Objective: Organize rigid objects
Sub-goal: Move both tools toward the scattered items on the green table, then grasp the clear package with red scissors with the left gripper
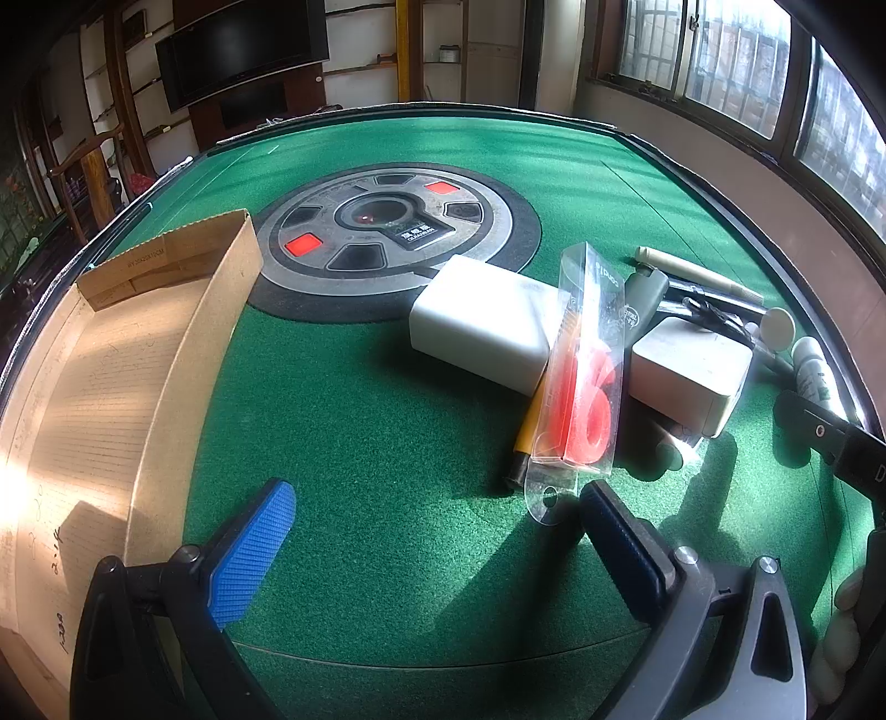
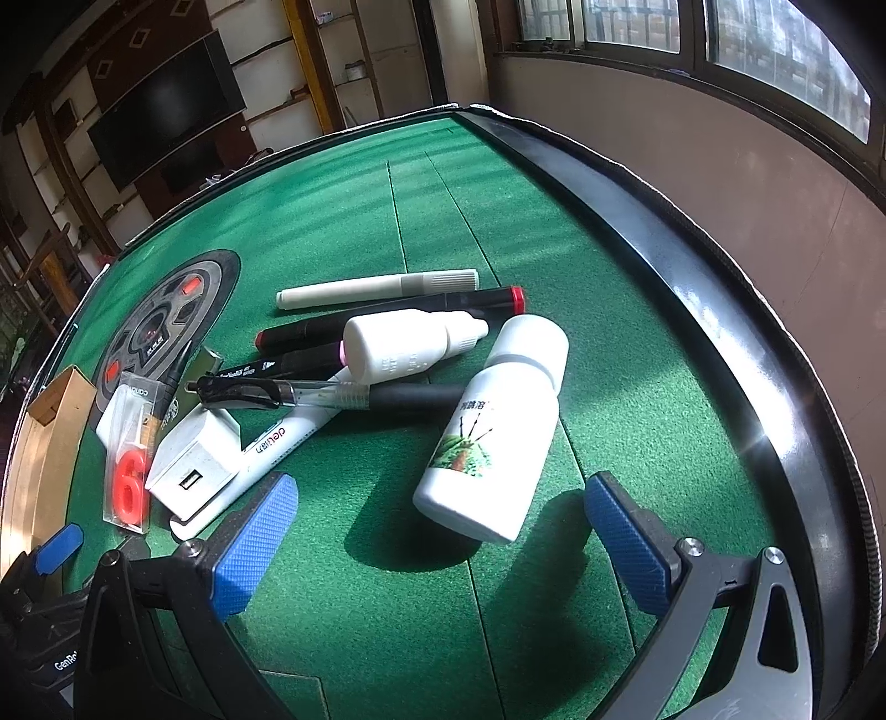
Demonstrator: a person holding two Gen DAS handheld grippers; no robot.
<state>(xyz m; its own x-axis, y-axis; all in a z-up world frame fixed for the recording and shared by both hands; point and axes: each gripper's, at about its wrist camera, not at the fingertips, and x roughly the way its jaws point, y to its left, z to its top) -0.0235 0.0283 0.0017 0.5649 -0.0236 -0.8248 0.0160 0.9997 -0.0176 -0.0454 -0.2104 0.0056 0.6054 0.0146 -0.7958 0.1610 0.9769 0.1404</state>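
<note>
Nearby, the left tool [image 1: 437, 531] is hovering released over the counter [image 1: 387, 421], its ribbed blue pads spread wide above short green felt. The right tool [image 2: 443, 531] is likewise hanging released, gripping nothing, just short of a smooth white plastic bottle [image 2: 490, 426] lying tilted on the felt. A corrugated cardboard box [image 1: 111, 354] is sitting at the left edge, catching sunlight. Further in, the rigid objects are lying heaped: a clear packet holding a red number candle [image 1: 587, 410], two matte white chargers [image 1: 476, 327] [image 1: 692, 365], a smaller white dropper bottle [image 2: 410, 343], and slim cylindrical pens and markers [image 2: 382, 291]. Beyond them a round grey metal hub [image 1: 387, 227] is sitting at the counter's centre. Farther off, a dark television [image 1: 238, 50], wooden shelving and barred windows [image 1: 736, 55] are lining the room.
</note>
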